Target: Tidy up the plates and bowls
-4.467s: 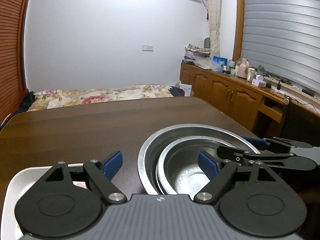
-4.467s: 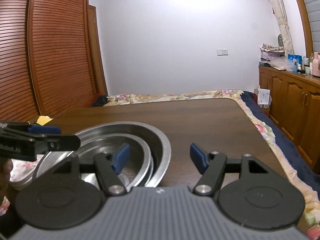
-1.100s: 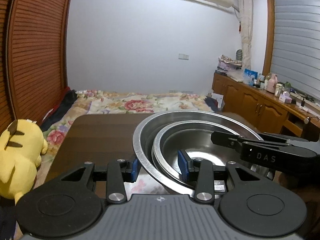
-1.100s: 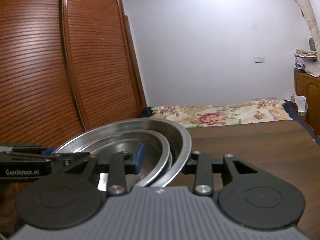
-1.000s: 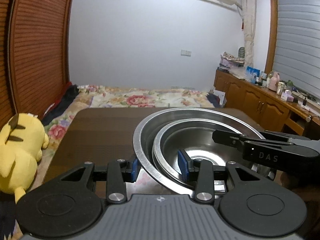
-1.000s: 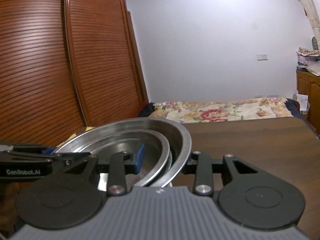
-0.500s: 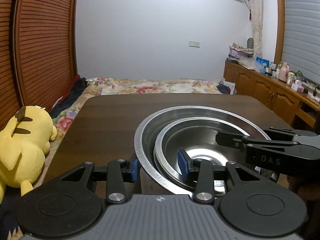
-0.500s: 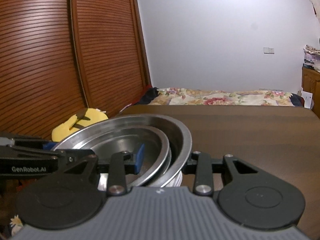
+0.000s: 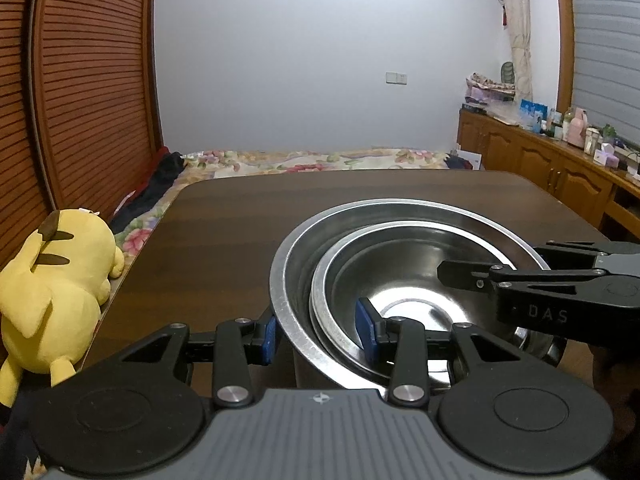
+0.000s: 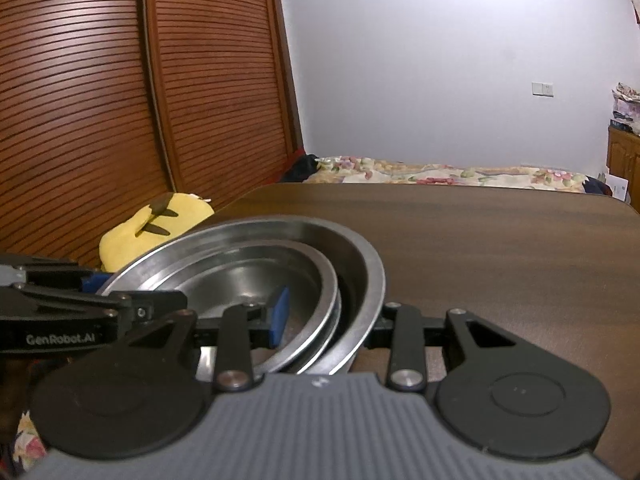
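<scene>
A: Left wrist view, lower centre of the frame: how do the jaws of the left gripper (image 9: 320, 334) stand?

B: Closed down on the near wall of the nested steel bowls. One blue pad sits outside the large bowl (image 9: 400, 216), the other inside the smaller bowl (image 9: 404, 276), so both rims are pinched together.

A: And the right gripper (image 10: 332, 316)?

B: In the right wrist view, lower centre, it is clamped the same way on the opposite side. Its blue pad lies inside the smaller bowl (image 10: 256, 268); the other finger is hidden behind the wall of the large bowl (image 10: 360, 256), pressed against it.

A: Do the two grippers show in each other's frames?

B: Yes. The right gripper (image 9: 540, 284) reaches in from the right edge of the left wrist view, over the far rim. The left gripper (image 10: 80, 312) comes in from the left edge of the right wrist view.

A: Where is the stack?

B: Over the dark wooden table (image 9: 280, 208), in the lower middle of both frames. Whether its base touches the wood, I cannot tell.

A: Farther out?

B: A yellow plush toy (image 9: 52, 292) at the left edge beside the table, a bed with a floral cover (image 9: 320, 158) beyond the table's far edge, slatted wooden doors (image 10: 100, 100) at upper left, and a wooden cabinet (image 9: 540, 164) at right.
</scene>
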Tool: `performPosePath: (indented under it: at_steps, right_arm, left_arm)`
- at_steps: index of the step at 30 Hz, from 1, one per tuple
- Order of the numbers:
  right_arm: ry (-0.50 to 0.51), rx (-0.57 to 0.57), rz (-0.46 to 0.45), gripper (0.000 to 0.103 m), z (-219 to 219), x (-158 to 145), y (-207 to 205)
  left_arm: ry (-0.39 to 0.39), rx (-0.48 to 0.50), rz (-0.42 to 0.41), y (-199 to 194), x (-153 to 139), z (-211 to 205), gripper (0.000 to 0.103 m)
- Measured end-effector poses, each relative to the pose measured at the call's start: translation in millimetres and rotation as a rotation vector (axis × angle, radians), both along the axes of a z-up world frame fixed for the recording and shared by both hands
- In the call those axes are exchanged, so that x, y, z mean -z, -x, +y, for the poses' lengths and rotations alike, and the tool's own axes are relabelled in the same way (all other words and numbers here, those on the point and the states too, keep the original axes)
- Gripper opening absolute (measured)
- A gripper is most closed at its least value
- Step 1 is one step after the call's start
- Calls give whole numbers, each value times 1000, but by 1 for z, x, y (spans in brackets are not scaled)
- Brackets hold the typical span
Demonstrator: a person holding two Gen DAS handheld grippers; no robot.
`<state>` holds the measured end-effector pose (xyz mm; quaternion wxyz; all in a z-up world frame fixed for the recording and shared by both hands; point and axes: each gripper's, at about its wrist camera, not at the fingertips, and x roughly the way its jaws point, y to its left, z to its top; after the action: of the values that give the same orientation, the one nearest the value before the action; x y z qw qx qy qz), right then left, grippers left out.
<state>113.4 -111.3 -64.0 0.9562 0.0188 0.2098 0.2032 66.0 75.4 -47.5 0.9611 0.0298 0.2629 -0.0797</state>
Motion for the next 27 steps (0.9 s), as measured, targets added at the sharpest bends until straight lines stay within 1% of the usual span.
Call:
performPosePath:
  at_steps: [6, 7, 8, 9, 10, 11, 13, 15, 17, 18, 19, 20, 21, 22, 24, 25, 26, 27]
  right_arm:
    - [-2, -13, -1, 38, -1, 0, 1]
    - [-11, -13, 5, 40, -2, 0, 0]
    - [-18, -7, 11, 44, -4, 0, -1]
    - [-20, 3, 11, 56, -6, 0, -1]
    - [-17, 14, 3, 65, -7, 0, -1]
    - [-16, 16, -6, 65, -7, -1, 0]
    - [-18, 15, -16, 65, -8, -4, 1]
    - [-18, 14, -23, 65, -8, -6, 2]
    - [-12, 14, -39, 67, -8, -7, 4]
    - [-9, 15, -45, 67, -8, -8, 5]
    - [-6, 15, -50, 69, -7, -9, 6]
    - [-6, 15, -55, 72, -7, -10, 6]
    - [-6, 16, -61, 77, -7, -11, 7]
    - [-7, 16, -71, 79, -7, -12, 8]
    - [1, 17, -88, 80, -8, -14, 11]
    - [10, 22, -100, 83, -7, -16, 13]
    - [17, 28, -111, 86, -8, -18, 14]
    - [21, 36, -123, 92, -9, -19, 16]
  left_arm:
    - [-7, -6, -1, -1, 0, -2, 41]
    - [-7, -6, -2, -1, 0, -2, 41]
    - [-6, -7, -4, 0, 0, -3, 41]
    - [-5, -7, -4, 2, 0, -4, 43]
    - [-3, -8, -2, 2, 0, -5, 46]
    - [0, -10, -2, 2, 0, -5, 50]
    - [5, -16, -6, 2, -1, -4, 68]
    - [6, -17, -17, 3, -3, -3, 73]
    - [8, -21, -18, 3, -4, -2, 74]
    - [10, -22, -20, 3, -4, -2, 76]
    - [11, -24, -24, 3, -5, -2, 82]
    - [12, -28, -30, 4, -6, -2, 84]
    - [11, -33, -36, 4, -8, -2, 89]
    - [10, -36, -41, 4, -8, -1, 92]
    - [11, -42, -48, 4, -11, 0, 95]
    - [13, -43, -50, 4, -12, 0, 99]
    - [15, -45, -54, 4, -14, 1, 100]
    - [18, -48, -60, 5, -15, 2, 100]
